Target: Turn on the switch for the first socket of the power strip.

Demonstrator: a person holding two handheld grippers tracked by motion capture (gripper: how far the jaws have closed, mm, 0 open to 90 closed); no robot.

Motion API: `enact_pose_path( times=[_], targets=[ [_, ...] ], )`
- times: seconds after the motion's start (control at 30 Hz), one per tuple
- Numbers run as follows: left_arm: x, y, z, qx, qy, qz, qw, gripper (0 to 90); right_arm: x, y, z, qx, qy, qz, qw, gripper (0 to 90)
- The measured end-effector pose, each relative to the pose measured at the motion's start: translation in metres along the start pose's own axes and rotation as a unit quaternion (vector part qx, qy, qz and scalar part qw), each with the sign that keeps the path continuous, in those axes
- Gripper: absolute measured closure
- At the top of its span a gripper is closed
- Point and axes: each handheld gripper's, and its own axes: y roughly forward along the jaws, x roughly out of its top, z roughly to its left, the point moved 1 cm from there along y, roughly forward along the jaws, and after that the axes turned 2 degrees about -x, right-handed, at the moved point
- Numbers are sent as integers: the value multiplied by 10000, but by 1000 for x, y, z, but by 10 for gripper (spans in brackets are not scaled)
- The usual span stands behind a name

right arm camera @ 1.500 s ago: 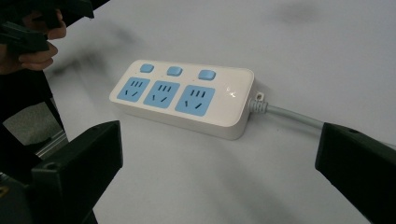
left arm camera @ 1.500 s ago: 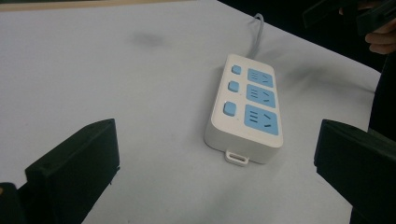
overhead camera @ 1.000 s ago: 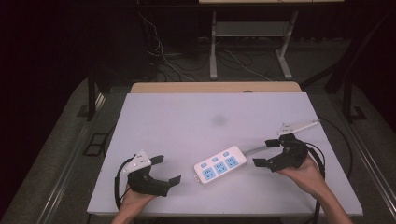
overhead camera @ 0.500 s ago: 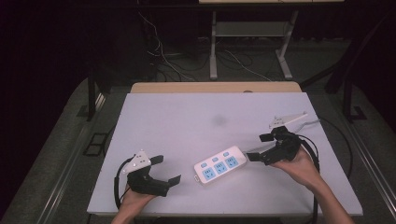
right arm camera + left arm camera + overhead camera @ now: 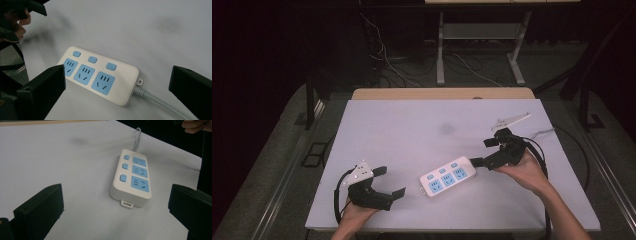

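Note:
A white power strip (image 5: pixel 447 178) with three blue sockets and three blue switches lies flat on the white table (image 5: pixel 412 130), near the front middle. My left gripper (image 5: pixel 391 182) rests open to its left, and its view looks along the power strip (image 5: pixel 132 178) from the end with the small tab. My right gripper (image 5: pixel 483 152) is open at the strip's cord end, just off it. Between this gripper's wide-apart jaws lie the power strip (image 5: pixel 100 77) and its grey cord (image 5: pixel 160 102). Neither gripper holds anything.
The cord (image 5: pixel 138 137) runs off toward the table's right edge. A wooden strip (image 5: pixel 442 93) borders the far edge. Beyond it are a dark floor with loose cables (image 5: pixel 387 65) and a metal stand (image 5: pixel 482 35). The other hand (image 5: pixel 17 22) shows at upper left.
My right gripper has moved a little away from me and left, turning toward the strip's cord end. The left gripper and the power strip have stayed put.

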Motion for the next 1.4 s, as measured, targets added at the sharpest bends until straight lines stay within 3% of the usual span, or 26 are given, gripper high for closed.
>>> enact_pose_path(
  times=[0.67, 0.73, 0.8, 0.83, 0.93, 1.2, 1.37, 1.4],
  targets=[
    [0, 0, 0, -7, 13, 17, 10000, 0, 19, 23, -7, 4, 130, 226, 9997, 11],
    [0, 0, 1, -3, 6, 11, 10000, 0, 20, 25, -7, 50, 91, 187, 9998, 144],
    [0, 0, 1, -8, 1, 4, 10000, 0, 21, 25, -7, 66, 120, 146, 9998, 173],
    [0, 0, 1, -8, -1, 3, 10000, 0, 23, 27, -8, 89, 139, 151, 9998, 268],
    [0, -1, 1, -9, 6, 6, 10000, 0, 24, 30, -8, 182, 164, 178, 9995, 380],
    [0, -1, 1, 24, 39, 16, 10000, 0, 23, 38, -8, 227, 83, 285, 9993, 608],
    [0, -1, 1, 22, 38, 17, 10000, 0, 23, 44, -8, 383, 53, 295, 9988, 775],
    [0, -1, 1, 22, 38, 17, 10000, 0, 23, 44, -8, 383, 53, 295, 9988, 775]
  ],
)
